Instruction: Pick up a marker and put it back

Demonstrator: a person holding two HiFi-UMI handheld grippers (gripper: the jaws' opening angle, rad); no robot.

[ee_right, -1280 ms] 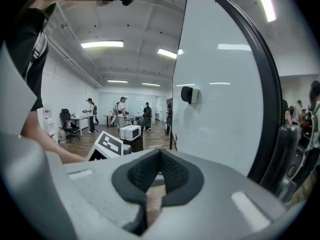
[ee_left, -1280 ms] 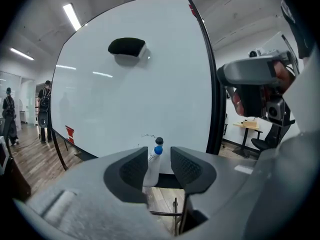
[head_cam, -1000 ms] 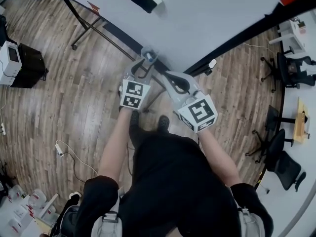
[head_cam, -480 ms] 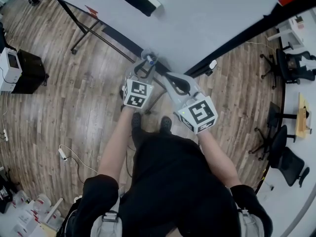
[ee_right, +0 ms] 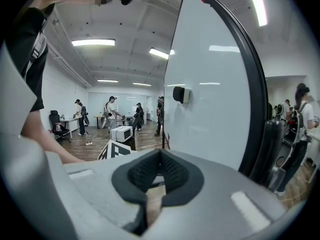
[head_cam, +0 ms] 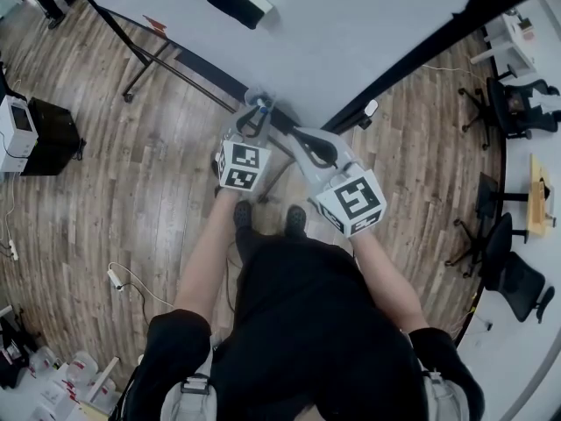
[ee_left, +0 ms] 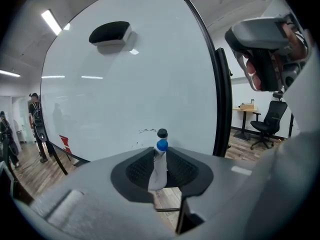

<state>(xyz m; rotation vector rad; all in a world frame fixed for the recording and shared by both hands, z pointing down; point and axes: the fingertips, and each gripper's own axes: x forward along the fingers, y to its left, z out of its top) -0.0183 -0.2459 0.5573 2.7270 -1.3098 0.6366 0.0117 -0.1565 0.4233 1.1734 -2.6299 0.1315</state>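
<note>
Left tool (ee_left: 160, 151) is on it, folks: its jaws have just been closing, and the marker (ee_left: 158, 169) sits right between the pads, which look to be pressing on its pale barrel. Right tool (ee_right: 160, 154) hangs just beside it with its jaws drawn together and nothing in them, a spectator for now.

Biggest thing here is the whiteboard (head_cam: 368, 33), standing over the wooden floor (head_cam: 131, 191), with both tools pointed at its lower edge. High on the board sits a black eraser (ee_left: 110, 34), well apart from the action.

Down to the marker itself. It's upright in the left tool's grip, blue end up, close in front of the board's bottom edge. Whether its foot rests on a ledge I can't tell. Just behind the blue tip there's a small black knob (ee_left: 162, 133), maybe another cap.

My read on handling: it's light and stiff, with a smooth plastic barrel that could slip or twist between the pads. Mid-barrel is the place to hold it, not the cap, which might pull off.
</note>
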